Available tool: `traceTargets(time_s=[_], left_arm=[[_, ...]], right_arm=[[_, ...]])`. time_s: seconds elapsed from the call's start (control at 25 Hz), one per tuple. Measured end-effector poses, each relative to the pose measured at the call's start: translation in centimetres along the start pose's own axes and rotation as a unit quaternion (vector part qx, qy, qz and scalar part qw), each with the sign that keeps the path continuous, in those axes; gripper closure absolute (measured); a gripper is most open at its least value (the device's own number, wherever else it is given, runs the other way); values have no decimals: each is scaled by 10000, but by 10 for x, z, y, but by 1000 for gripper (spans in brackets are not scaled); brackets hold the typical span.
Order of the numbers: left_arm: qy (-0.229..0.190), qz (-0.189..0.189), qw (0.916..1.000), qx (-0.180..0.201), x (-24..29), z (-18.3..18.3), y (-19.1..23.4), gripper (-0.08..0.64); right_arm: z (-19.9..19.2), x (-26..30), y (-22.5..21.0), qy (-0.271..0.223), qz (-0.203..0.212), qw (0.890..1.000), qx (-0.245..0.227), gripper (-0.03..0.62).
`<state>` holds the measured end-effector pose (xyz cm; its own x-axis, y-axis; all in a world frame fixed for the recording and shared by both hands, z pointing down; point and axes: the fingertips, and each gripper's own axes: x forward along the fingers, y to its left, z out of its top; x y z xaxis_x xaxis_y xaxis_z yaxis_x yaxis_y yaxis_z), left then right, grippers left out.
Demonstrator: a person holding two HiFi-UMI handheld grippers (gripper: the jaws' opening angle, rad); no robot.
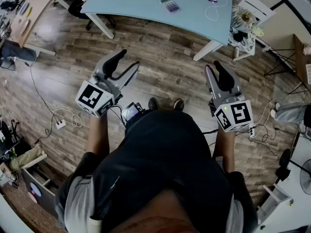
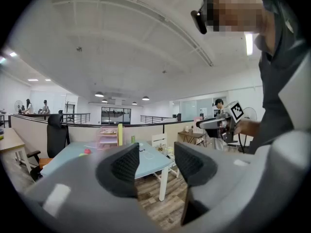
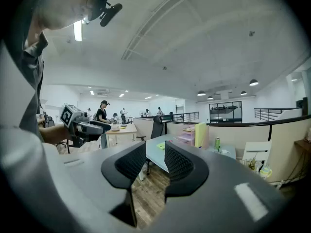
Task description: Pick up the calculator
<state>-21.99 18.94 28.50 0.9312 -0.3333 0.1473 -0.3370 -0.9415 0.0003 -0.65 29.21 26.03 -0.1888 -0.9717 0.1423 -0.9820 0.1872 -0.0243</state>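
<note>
Nothing's picked up yet: the calculator [image 1: 169, 5] lies on the table [image 1: 141, 6], and your left gripper [image 1: 129, 59] and right gripper [image 1: 214, 66] hang well short of that table, jaws apart and empty.

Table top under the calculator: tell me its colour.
Pale blue. The table top shows best in the head view, with the calculator lying on it.
</note>
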Motion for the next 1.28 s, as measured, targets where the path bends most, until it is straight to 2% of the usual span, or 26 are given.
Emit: traceTargets(time_s=[0.56,0.72,0.96,1.12,1.28], left_arm=[[-5,-50,10000,62,-28,-12,47,308],[44,-46,10000,5,-21,-16,55,308],[166,52,9998,-65,2,-20,68,308],[269,334,9990,-139,16,-18,79,308],[256,398,9988,-82,39,-12,82,308]], right_arm=[[6,39,38,-57,-1,10000,7,472],[6,49,29,-143,-7,9994,312,472],[-2,78,7,-65,140,9992,375,472],[-1,102,-13,-55,347,9985,419,472],[5,125,-36,-136,589,9974,386,472]])
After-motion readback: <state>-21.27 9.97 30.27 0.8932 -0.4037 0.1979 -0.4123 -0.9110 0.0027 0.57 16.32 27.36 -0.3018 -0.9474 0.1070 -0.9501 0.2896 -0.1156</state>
